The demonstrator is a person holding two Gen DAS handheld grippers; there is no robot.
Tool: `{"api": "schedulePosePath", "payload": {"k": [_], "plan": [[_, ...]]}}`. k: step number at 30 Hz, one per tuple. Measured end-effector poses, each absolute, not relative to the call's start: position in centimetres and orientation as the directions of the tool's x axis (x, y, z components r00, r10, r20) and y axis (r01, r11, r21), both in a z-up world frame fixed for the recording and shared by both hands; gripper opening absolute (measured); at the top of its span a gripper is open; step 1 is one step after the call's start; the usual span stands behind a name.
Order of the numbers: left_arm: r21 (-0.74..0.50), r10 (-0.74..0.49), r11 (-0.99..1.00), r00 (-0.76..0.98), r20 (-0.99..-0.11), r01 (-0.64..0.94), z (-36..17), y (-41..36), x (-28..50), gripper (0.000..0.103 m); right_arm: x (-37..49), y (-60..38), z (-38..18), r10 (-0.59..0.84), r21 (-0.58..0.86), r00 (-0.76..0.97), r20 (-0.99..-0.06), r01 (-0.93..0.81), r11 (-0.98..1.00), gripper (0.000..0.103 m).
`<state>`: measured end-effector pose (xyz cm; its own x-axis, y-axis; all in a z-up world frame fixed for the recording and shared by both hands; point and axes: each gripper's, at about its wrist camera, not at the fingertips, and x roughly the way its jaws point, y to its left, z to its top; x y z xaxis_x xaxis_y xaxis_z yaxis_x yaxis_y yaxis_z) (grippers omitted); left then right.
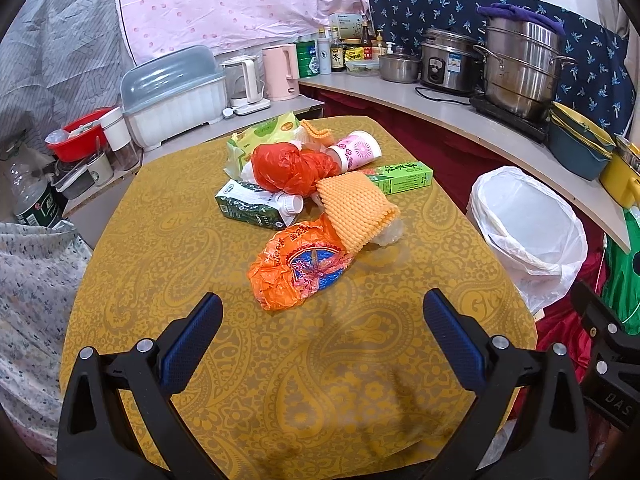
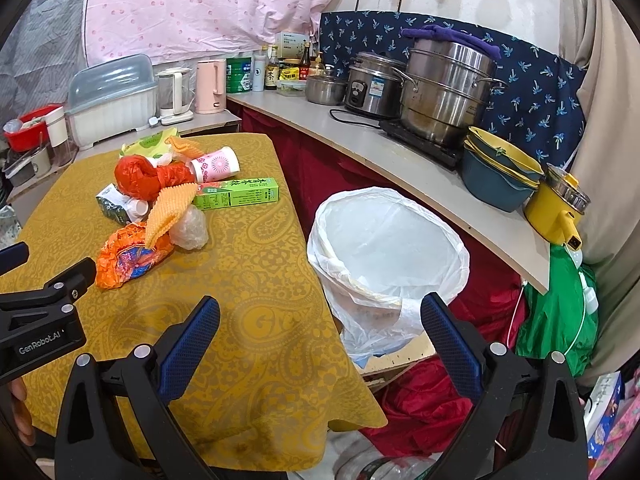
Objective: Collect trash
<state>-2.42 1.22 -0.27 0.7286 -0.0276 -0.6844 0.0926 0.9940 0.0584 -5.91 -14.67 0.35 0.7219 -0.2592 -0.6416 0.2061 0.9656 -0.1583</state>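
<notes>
Pile partly self-hiding: the red plastic bag (image 1: 294,168) covered most of the green carton (image 1: 252,204) and the pale wrapper behind it; the clear crumpled film (image 2: 190,228) was hard to make out under the orange knobbly mat (image 1: 354,210). Bin bottom not visible inside its white liner.

Left gripper (image 1: 322,336) stood wide apart and empty, above the yellow paisley table (image 1: 160,272), with the orange printed bag (image 1: 298,268) just ahead, nearest of the pile. Right gripper (image 2: 320,338) likewise spread wide, holding nothing, straddling the table's right edge, the lined bin (image 2: 384,248) close ahead.

Green box (image 2: 236,194) and pink cup (image 2: 214,164) lay toward the far right of the heap. Bare cloth lay between both grippers and the trash; the bin stood just off the table edge, below the counter (image 2: 400,168).
</notes>
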Motion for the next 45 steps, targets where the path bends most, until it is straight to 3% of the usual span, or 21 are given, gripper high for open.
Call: {"api": "schedulePosePath", "payload": {"k": [45], "plan": [[-0.005,-0.051,0.998,0.688,-0.724,0.069,-3.0,4.2,1.7,0.096,-2.3,-15.5,-1.8,-0.245,-0.092,0.717,-0.652,0.246,0.965,0.096]]}}
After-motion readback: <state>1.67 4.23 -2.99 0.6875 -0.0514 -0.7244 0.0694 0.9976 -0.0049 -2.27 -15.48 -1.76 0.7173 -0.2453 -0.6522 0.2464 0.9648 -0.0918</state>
